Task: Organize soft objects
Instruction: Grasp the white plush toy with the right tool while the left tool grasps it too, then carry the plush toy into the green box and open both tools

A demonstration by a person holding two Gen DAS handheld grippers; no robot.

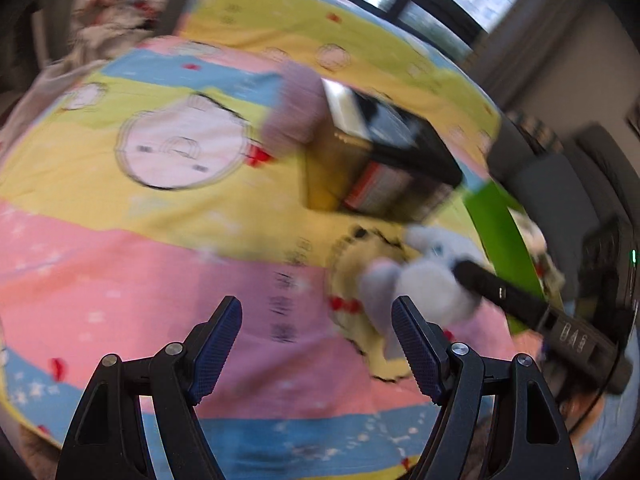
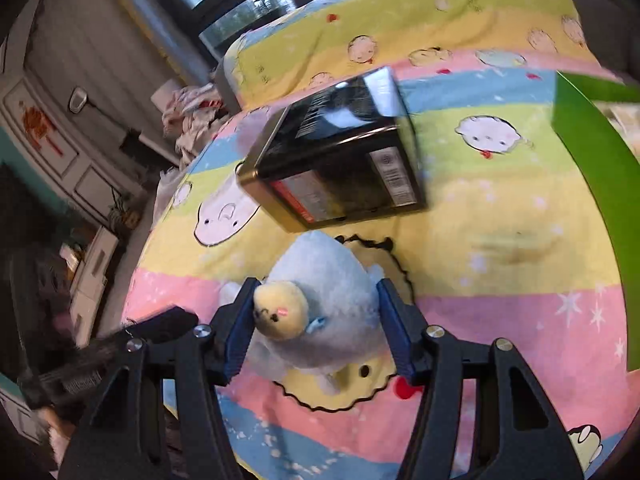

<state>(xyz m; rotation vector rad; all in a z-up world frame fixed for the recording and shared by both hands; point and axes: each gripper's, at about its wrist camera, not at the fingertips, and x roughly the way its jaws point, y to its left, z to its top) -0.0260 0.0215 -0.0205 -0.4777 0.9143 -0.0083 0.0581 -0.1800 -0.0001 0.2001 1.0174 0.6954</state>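
A pale blue plush toy [image 2: 324, 300] with a small yellow chick face sits between the fingers of my right gripper [image 2: 318, 326], which is shut on it just above the bed. The same plush [image 1: 424, 280] shows in the left wrist view, held by the right gripper [image 1: 472, 276]. My left gripper [image 1: 316, 344] is open and empty, just left of the plush over the pink stripe. A mauve soft object [image 1: 296, 108] rests against the far side of a dark box [image 1: 384, 156].
The striped cartoon bedspread [image 2: 500, 240] covers the bed. The dark box [image 2: 336, 156] lies just beyond the plush. A green-edged box [image 2: 592, 148] stands at the right. Crumpled cloth [image 2: 192, 112] lies at the bed's far left, windows behind.
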